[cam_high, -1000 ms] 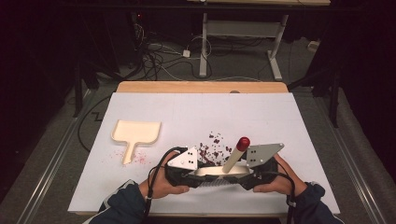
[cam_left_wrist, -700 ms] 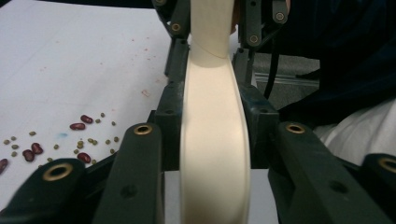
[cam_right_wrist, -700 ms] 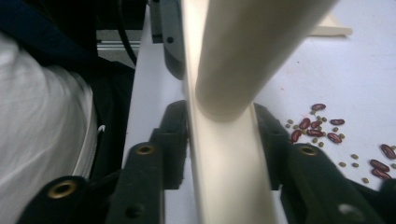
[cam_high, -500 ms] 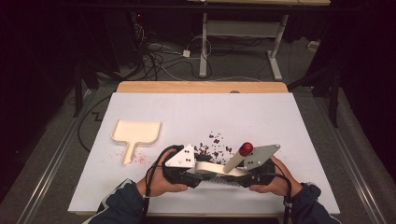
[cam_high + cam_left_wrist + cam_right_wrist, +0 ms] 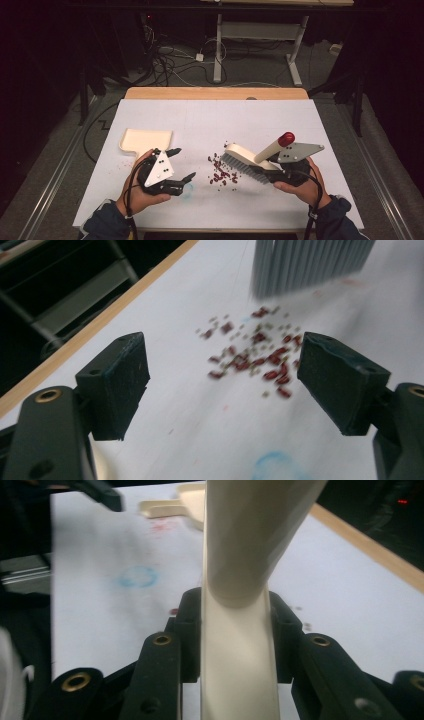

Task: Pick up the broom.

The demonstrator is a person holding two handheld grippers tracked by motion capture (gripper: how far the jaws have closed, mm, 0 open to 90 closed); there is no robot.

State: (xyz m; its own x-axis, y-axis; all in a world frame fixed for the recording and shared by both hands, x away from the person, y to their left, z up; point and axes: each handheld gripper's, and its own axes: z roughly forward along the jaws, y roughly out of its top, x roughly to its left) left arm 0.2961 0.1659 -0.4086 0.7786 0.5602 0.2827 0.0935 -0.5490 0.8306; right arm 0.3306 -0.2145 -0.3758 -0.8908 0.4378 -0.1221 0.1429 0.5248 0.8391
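- Table point(image 5: 320, 200): a white sheet covers the centre of the high view; I work from its lower edge.
- Dustpan point(image 5: 145, 140): cream, lying flat at centre left of the high view, well apart from the spill; nothing is in it that I can see.
- Brush point(image 5: 247, 162): cream with grey bristles and a red-capped handle, tilted at centre right, bristle edge just beside the beans.
- Right gripper point(image 5: 235, 625): my jaws are clamped on the brush handle, which rises up the middle of the right gripper view.
- Left gripper point(image 5: 177, 165): lower left of the high view, just beside the dustpan's handle; its jaws have just been opening and stand wide, with nothing between them.
- Beans point(image 5: 222, 172): dark red, scattered loose at centre.
- Progress, as I judge it: brush in hand; dustpan not yet taken, beans unswept.
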